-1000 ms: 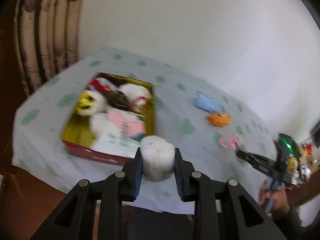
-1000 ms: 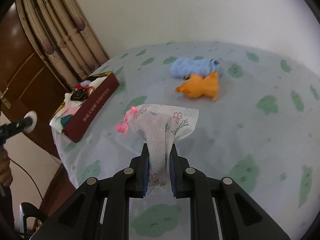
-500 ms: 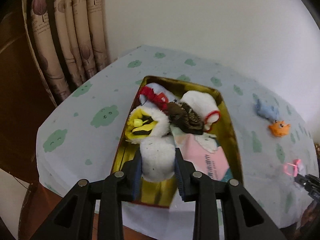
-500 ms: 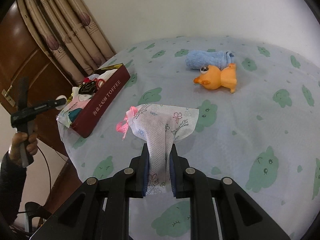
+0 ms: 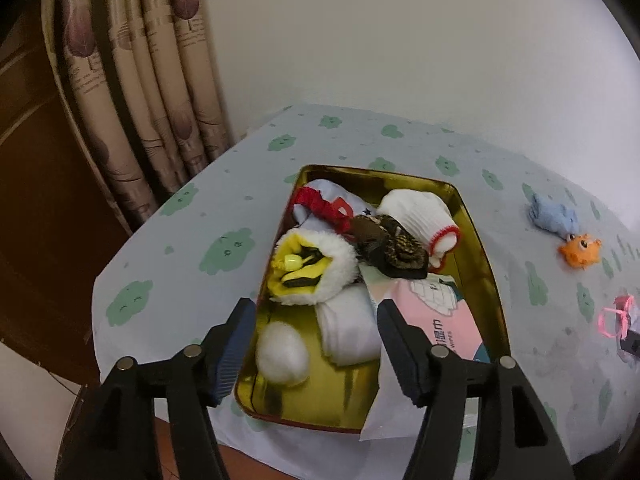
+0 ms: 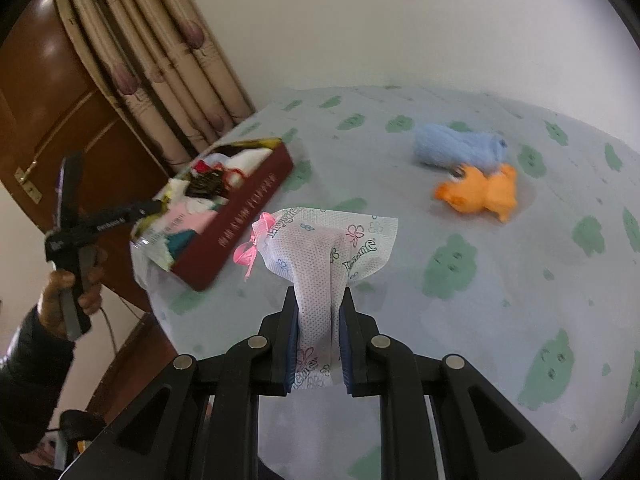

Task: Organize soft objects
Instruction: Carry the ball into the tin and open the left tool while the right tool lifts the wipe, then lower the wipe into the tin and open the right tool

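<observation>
Two blue-padded fingers of the left gripper [image 5: 316, 344] frame the left wrist view, their jaws opening with nothing pressed between the pads. Below them a white fluffy ball [image 5: 282, 353] lies loose on the gold floor of the tin box [image 5: 478, 240], near its front left corner. The box also holds a yellow and white plush [image 5: 310, 266], a folded white cloth [image 5: 350, 330], a pink pack of wet wipes [image 5: 438, 308], a dark patterned item [image 5: 394, 250], a white sock with red trim [image 5: 424, 212] and a red ribbon [image 5: 324, 206]. On the cloud-print tablecloth [image 5: 228, 244], well to the right, a blue towel toy [image 5: 554, 216] touches an orange plush [image 5: 580, 250].

In the right wrist view, the right gripper [image 6: 319, 344] is clamped on a white printed pouch [image 6: 328, 248] with a pink bow [image 6: 254, 246], held above the tablecloth. The tin box's red side [image 6: 244, 216] is to the left, where a hand [image 6: 74, 284] holds the left gripper over it. The blue towel toy [image 6: 456, 148] and orange plush [image 6: 480, 194] lie further back on the right.
</observation>
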{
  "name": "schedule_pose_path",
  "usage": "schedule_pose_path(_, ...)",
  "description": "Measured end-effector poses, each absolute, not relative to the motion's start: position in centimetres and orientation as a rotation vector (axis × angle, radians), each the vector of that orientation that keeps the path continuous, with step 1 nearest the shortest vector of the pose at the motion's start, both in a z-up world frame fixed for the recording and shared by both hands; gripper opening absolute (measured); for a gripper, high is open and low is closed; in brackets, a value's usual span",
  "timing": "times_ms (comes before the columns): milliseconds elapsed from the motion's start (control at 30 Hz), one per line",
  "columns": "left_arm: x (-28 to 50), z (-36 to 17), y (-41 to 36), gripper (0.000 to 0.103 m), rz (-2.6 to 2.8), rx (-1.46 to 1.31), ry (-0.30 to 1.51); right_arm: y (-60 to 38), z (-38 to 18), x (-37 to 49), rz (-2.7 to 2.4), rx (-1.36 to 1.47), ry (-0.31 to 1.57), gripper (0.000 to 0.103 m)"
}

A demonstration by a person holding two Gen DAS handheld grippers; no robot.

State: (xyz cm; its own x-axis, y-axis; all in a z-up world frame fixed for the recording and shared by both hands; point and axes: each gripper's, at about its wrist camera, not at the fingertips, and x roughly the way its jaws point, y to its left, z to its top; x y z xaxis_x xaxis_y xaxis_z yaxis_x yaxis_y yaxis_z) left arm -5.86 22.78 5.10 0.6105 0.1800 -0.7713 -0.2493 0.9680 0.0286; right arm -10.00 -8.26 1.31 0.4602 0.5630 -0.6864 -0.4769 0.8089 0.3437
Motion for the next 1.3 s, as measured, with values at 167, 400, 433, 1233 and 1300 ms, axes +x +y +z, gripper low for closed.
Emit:
schedule_pose_path(167, -8.1, 6.8, 23.8, 0.064, 0.248, -0.23, 0.827, -4.7, 3.7, -9.3, 0.723, 0.1, 0.854, 0.016)
schedule_pose_path(400, -14.3, 7.5, 22.4, 0.064, 0.351, -0.324, 0.779, 3.4, 5.2, -5.6, 0.855, 0.102, 0.878, 0.018)
schedule_pose_path(433, -15.2, 7.3, 22.0, 0.064, 0.37, -0.323, 0.776, 4.7, 5.0, -4.8, 0.871, 0.109, 0.896, 0.018)
schedule_pose_path(1233, -17.8, 7.5, 19.1, 0.064, 0.445, -0.135, 0.668, 19.4, 1.0, 3.1, 0.791, 0.012, 1.043, 0.022)
schedule_pose_path(1300, -17.6, 7.4, 19.0, 0.064, 0.443, -0.125, 0.677, 19.6, 0.9, 3.1, 0.79, 0.003, 1.044, 0.026)
